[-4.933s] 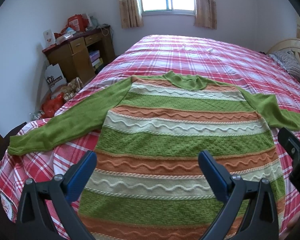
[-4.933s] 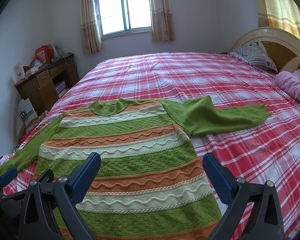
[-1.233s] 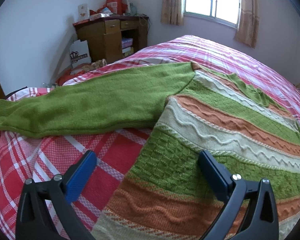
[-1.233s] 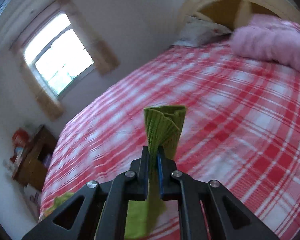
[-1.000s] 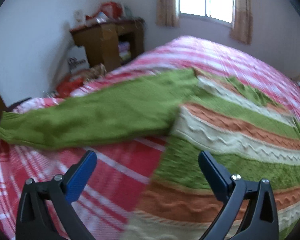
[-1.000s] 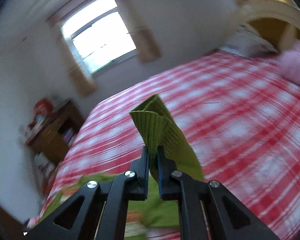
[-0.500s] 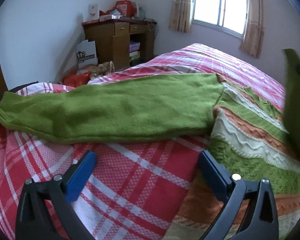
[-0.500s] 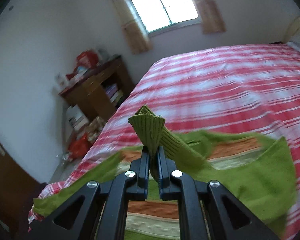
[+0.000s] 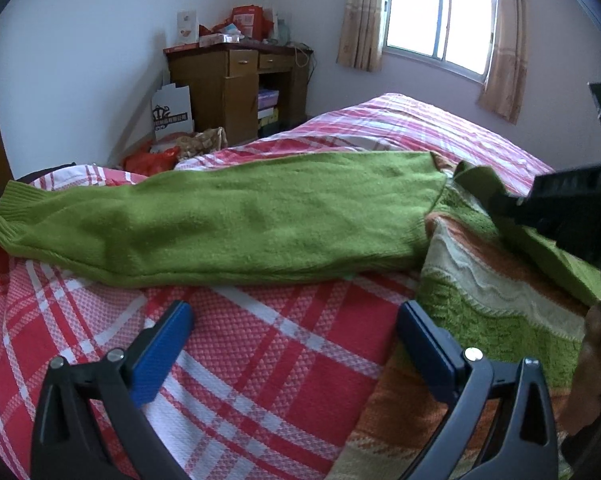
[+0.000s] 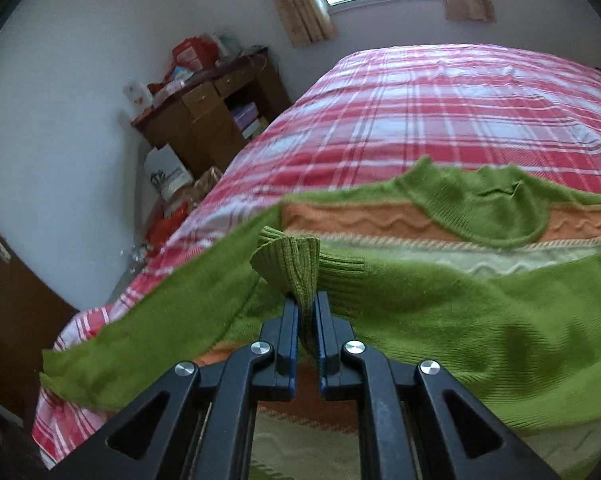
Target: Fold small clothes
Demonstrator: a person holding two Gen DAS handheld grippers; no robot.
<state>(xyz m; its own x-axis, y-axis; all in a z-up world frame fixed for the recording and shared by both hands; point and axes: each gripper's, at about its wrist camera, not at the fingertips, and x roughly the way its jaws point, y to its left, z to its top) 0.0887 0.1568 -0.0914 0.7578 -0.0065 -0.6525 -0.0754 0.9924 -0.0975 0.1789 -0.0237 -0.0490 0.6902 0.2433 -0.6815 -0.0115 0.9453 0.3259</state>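
Lying across the sweater (image 10: 440, 236) toward the desk (image 10: 204, 120), a sleeve cuff (image 10: 288, 264) is clamped by the right gripper (image 10: 307, 312); the left gripper (image 9: 292, 328) is held wide apart

The left gripper (image 9: 292, 334) hangs wide open over the plaid bedspread (image 9: 260, 360). A green sleeve (image 9: 220, 224) stretches toward nine o'clock; the striped sweater (image 9: 480, 312) lies at three o'clock.
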